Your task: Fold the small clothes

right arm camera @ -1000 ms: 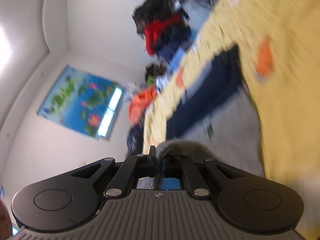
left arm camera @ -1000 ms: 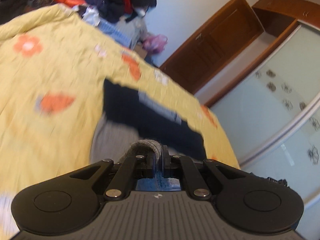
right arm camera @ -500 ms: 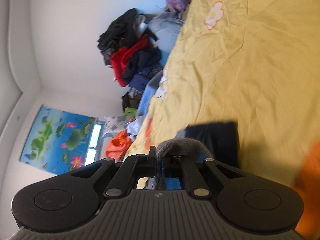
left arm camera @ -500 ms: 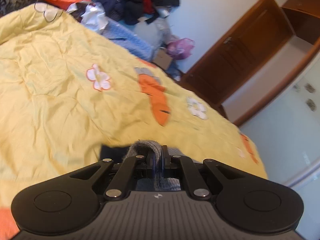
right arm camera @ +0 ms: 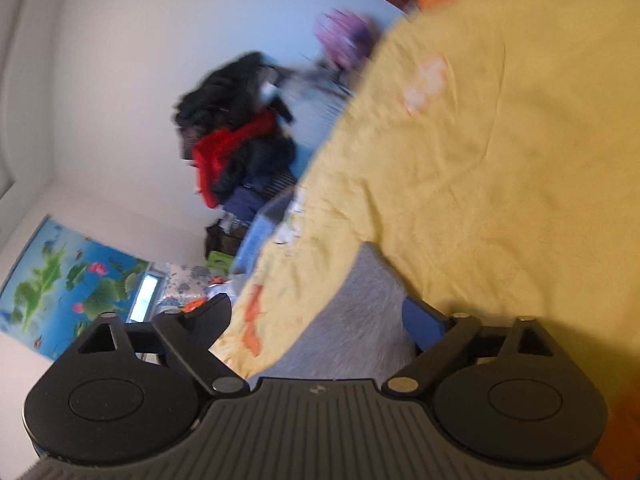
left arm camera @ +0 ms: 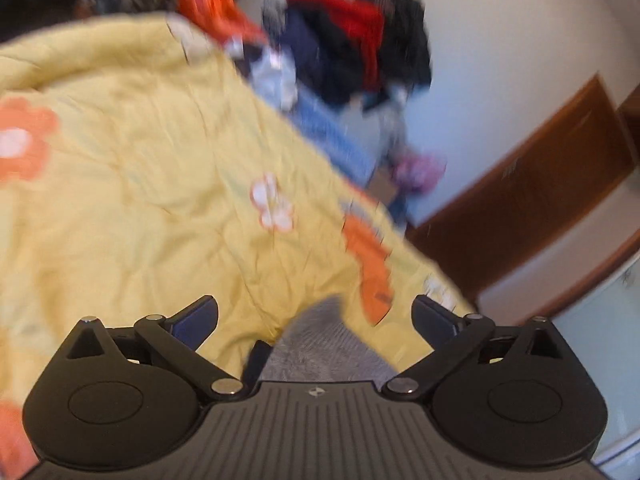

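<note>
A grey knit garment (left arm camera: 324,348) lies on the yellow flowered bedspread (left arm camera: 140,200), right below my left gripper (left arm camera: 316,316). The left jaws stand wide apart and hold nothing. In the right wrist view the same grey garment (right arm camera: 352,328) lies flat on the bedspread (right arm camera: 500,180) between the spread jaws of my right gripper (right arm camera: 320,316), which is open and empty. A dark edge of the garment shows by the left gripper's base. Both views are blurred.
A heap of dark, red and blue clothes (left arm camera: 352,60) is piled past the far edge of the bed; it also shows in the right wrist view (right arm camera: 240,144). An orange cloth (left arm camera: 216,4) lies at the back. A brown door (left arm camera: 532,208) stands to the right.
Both grippers were shut on the grey garment and carried it forward over the bed. Now both have opened and let it go onto the bedspread.
</note>
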`<state>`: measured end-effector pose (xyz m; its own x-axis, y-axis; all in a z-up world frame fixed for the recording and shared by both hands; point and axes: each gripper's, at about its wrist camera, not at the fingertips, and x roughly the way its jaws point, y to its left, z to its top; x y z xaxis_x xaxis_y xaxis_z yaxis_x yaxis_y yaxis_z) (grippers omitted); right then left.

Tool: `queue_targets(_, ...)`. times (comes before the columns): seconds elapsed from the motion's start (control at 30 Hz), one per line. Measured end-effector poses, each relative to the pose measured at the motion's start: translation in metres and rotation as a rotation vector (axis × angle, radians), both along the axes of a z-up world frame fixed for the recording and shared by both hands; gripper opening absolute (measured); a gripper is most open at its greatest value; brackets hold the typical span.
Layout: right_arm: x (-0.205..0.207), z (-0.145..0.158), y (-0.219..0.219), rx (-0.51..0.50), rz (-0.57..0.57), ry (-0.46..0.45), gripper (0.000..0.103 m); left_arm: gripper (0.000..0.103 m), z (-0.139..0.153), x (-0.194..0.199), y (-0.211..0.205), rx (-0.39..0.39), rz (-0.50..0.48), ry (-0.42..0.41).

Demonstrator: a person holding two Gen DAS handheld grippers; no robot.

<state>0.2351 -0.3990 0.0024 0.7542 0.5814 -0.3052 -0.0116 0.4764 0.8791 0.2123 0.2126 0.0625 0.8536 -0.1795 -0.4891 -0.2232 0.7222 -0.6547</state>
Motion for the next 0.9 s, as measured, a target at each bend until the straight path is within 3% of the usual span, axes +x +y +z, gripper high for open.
queue_targets(0.1, -0.053, 0.009, -0.013, -0.070, 0.016, 0.000, 0.091, 0.103, 0.002, -0.059, -0.009, -0.023, -0.021, -0.017)
queue_targets(0.27, -0.139, 0.007, -0.014, -0.217, 0.025, 0.055, 0.091, 0.103, -0.042, -0.130, -0.023, -0.082, -0.001, 0.098)
queue_targets(0.33, -0.161, 0.002, -0.008, -0.256, 0.044, 0.090, 0.091, 0.102, -0.061, -0.143, -0.023, -0.116, -0.015, 0.162)
queue_targets(0.37, -0.170, 0.000, -0.003, -0.276, 0.058, 0.098, 0.091, 0.103, -0.064, -0.152, -0.021, -0.128, -0.019, 0.123)
queue_targets(0.43, -0.186, -0.001, 0.004, -0.280, 0.070, 0.079, 0.092, 0.103, -0.064, -0.164, -0.017, -0.175, -0.015, 0.127)
queue_targets(0.6, -0.186, -0.006, 0.023, -0.237, 0.050, 0.042, 0.099, 0.103, -0.075, -0.165, -0.022, -0.360, -0.034, 0.122)
queue_targets(0.67, -0.175, -0.006, 0.036, -0.228, 0.039, 0.037, 0.100, 0.103, -0.076, -0.161, -0.028, -0.354, -0.010, 0.083)
queue_targets(0.8, -0.154, -0.008, 0.063, -0.264, -0.027, 0.014, 0.098, 0.100, -0.073, -0.150, -0.048, -0.217, 0.013, 0.042)
queue_targets(0.83, -0.151, -0.009, 0.068, -0.265, -0.045, 0.009, 0.095, 0.090, -0.073, -0.148, -0.052, -0.180, 0.016, 0.040)
queue_targets(0.9, -0.144, -0.014, 0.074, -0.267, -0.058, 0.027, 0.076, 0.063, -0.074, -0.146, -0.056, -0.136, 0.037, 0.058)
